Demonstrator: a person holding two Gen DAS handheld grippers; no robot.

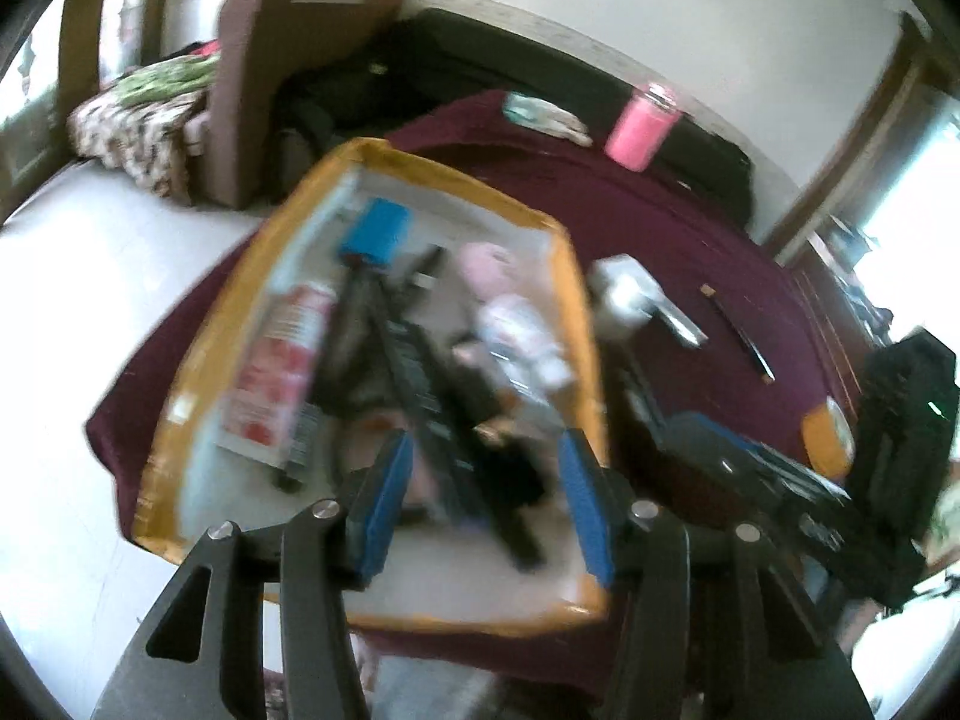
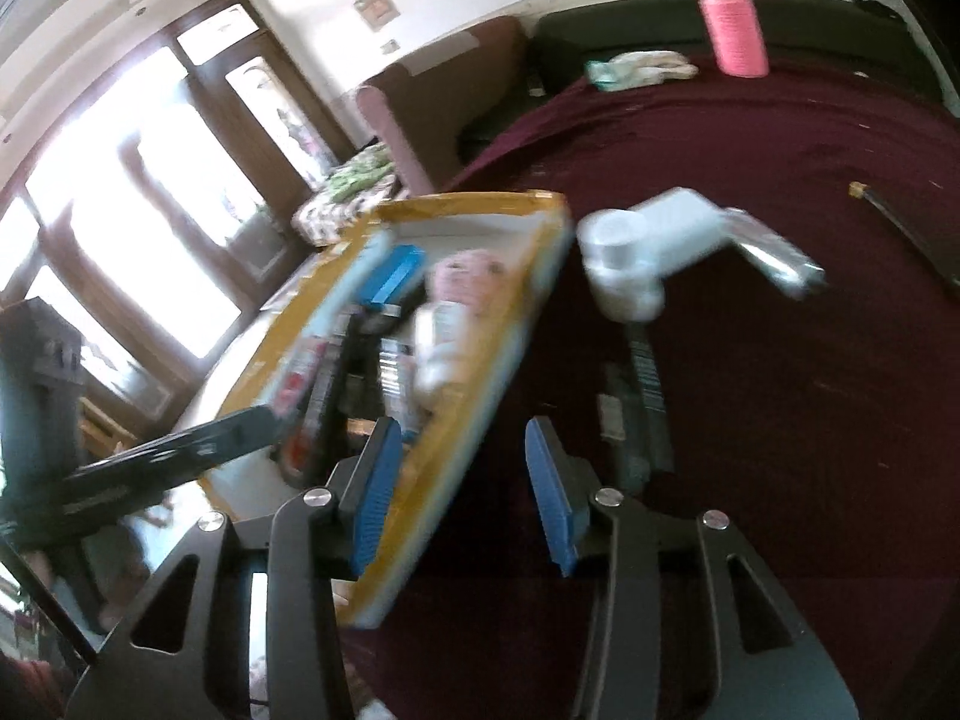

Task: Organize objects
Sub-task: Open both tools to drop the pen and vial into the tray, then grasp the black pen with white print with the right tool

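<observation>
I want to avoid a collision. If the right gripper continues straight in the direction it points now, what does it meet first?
Probably the black comb-like item lying on the maroon cloth, just ahead of the open right gripper. The yellow-rimmed box lies to the left of that line. Blur makes depth uncertain.

- One yellow-rimmed cardboard tray point(image 1: 576, 276), holding a blurred heap of things.
- One blue box point(image 1: 377, 232) in the tray, toward 12 o'clock.
- One pink soft toy point(image 1: 489, 267) in the tray, toward 1 o'clock.
- One red-and-white packet point(image 1: 279, 366) in the tray, toward 9 o'clock.
- One pink bottle point(image 2: 735, 30), at 1 o'clock on the cloth.
- One white jar point(image 2: 621, 267), beside the tray.
</observation>
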